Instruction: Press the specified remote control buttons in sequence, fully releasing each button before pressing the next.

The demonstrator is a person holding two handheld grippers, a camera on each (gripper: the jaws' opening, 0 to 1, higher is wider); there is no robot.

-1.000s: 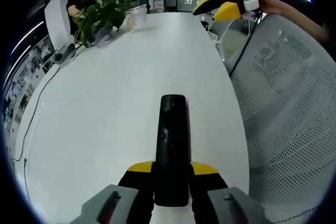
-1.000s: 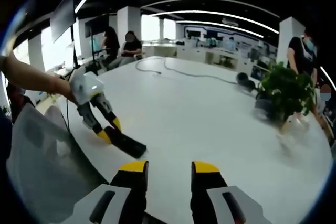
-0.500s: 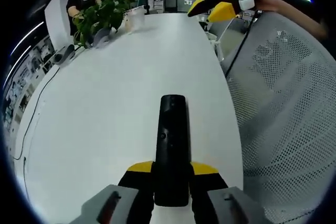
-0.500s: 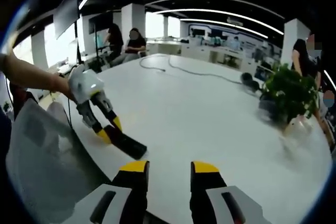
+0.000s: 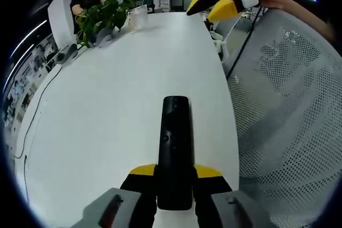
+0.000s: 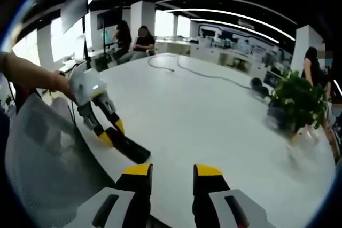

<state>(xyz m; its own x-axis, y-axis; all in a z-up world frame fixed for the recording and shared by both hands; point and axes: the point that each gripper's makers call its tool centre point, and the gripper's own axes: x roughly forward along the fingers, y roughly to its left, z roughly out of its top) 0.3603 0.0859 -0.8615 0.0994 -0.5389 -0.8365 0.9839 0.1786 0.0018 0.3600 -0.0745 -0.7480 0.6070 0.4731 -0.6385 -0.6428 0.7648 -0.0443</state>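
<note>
Left gripper (image 5: 173,177): clamped on black remote (image 5: 175,142), projecting forward between jaws. Right gripper (image 6: 170,172): narrowly parted, empty, well apart from remote.

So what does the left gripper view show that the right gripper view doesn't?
Left gripper view: the remote control's top face close up, clamped between the left gripper's jaws. Right gripper view: seated people at a far desk and a cable across the table. Both: the white table, potted plant, mesh chair back, and both grippers, including the open right gripper.
</note>
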